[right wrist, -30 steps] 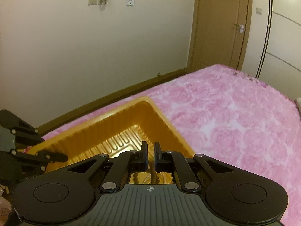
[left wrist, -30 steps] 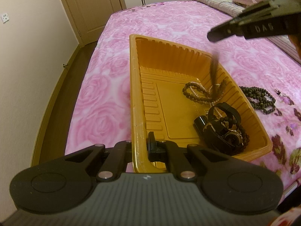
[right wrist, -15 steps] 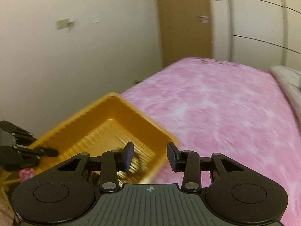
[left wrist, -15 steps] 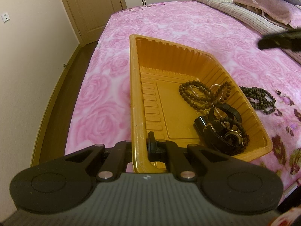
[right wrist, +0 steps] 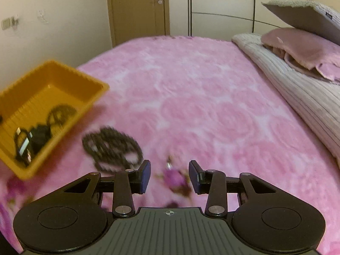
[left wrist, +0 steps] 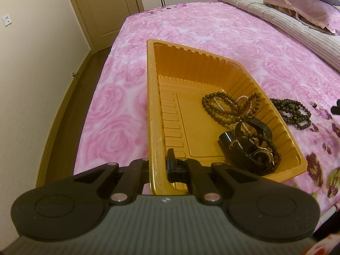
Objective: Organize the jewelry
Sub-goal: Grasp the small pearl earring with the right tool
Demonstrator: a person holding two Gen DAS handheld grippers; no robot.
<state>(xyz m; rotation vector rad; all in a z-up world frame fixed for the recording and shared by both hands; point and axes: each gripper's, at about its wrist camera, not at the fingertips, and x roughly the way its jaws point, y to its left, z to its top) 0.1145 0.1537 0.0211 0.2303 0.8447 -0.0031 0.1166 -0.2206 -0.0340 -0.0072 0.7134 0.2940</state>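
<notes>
left wrist view: orange tray (left wrist: 153, 110) on the pink bedspread (left wrist: 212, 31), holding brown beads (left wrist: 225, 108) and black watches (left wrist: 248, 148) at its right end. dark bead necklace (left wrist: 295, 112) lies on the bed just beside the tray. left gripper (left wrist: 158, 165) clamped on the tray's near rim. right gripper (right wrist: 169, 175) part open, jaws just opened, nothing gripped, over a small purple piece (right wrist: 173, 177), blurred

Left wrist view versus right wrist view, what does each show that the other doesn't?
Only the left: the left hand-held gripper shut on the tray's rim, and pearl beads among the jewelry inside. Only the right: the right hand-held gripper open above a small purple trinket. Both: the yellow tray, the dark bead necklace beside it, and the pink bedspread.
</notes>
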